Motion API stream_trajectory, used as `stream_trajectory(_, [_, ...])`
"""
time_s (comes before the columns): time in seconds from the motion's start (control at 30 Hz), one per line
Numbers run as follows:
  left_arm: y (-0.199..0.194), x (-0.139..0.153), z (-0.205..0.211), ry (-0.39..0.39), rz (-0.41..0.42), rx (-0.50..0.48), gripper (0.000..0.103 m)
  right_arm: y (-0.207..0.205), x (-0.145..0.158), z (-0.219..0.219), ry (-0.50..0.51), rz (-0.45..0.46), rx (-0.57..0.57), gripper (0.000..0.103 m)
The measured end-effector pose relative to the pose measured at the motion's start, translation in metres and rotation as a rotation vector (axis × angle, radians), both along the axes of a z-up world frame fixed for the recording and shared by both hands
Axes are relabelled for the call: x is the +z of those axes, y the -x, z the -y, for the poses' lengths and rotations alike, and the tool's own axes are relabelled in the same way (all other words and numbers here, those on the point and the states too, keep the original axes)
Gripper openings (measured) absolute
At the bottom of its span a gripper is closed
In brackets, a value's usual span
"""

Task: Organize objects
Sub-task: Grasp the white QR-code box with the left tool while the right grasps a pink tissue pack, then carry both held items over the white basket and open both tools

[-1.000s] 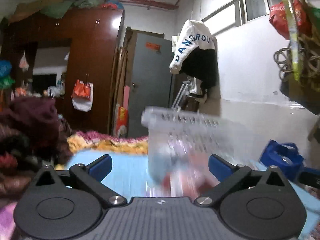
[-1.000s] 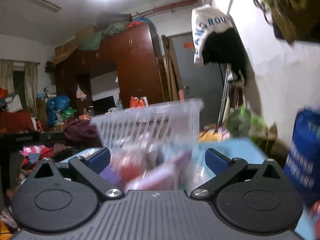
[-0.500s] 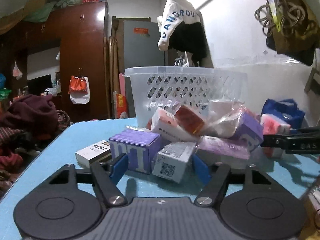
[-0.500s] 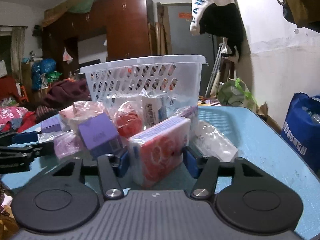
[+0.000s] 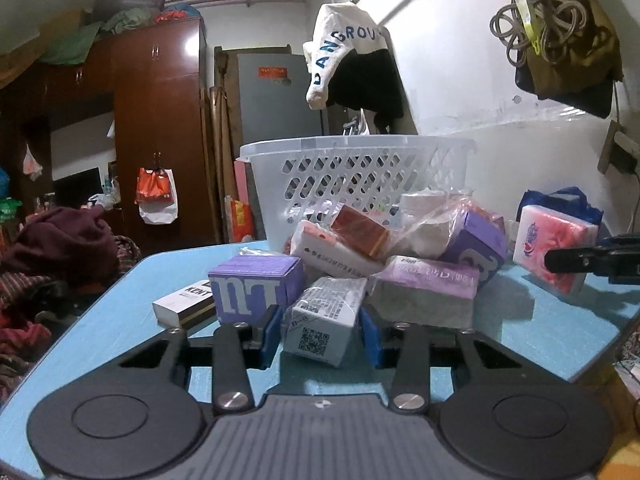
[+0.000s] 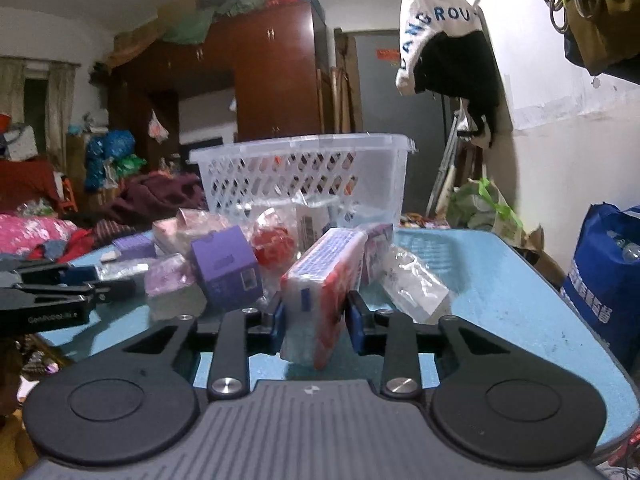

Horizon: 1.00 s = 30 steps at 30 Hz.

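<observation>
left gripper (image 5: 320,334) closing around grey box (image 5: 325,322); right gripper (image 6: 314,322) clenched on tissue pack (image 6: 320,292).

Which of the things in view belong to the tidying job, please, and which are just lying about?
Job:
- left tool, closing around the white QR-code box
- right tool, shut on the red-and-white tissue pack
- white basket
- purple box
- blue table

Lying about:
- hanging white garment
- blue bag
- brown wardrobe
</observation>
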<state>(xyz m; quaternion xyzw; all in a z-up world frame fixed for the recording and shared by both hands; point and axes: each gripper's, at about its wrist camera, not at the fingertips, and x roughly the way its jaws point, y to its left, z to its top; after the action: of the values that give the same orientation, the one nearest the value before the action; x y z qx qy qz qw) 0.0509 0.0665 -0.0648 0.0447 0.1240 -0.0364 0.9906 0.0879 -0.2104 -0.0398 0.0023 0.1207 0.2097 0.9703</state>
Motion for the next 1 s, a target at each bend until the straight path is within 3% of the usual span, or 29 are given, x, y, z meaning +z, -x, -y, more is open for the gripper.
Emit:
stream_trajectory(0.2, [0.013,0.009,-0.001,0.005,0.085,0.015,0.046,0.005,0.008,0.001,-0.011,0.044,0.024,0.033])
stream_trajectory(0.7, [0.025,0.026,-0.011,0.078,0.182,-0.001,0.046,0.011,0.022,0.005,-0.045,0.116,0.055,0.033])
stream_trajectory(0.83, [0.016,0.047,-0.009,0.101,0.223,-0.022,0.046,0.004,0.041,0.002,-0.048,0.156,0.069,0.033])
stream_trajectory(1.0, [-0.022,0.097,-0.01,0.137,0.256,-0.057,0.046,-0.031,0.081,-0.009,-0.043,0.232,0.102,0.033])
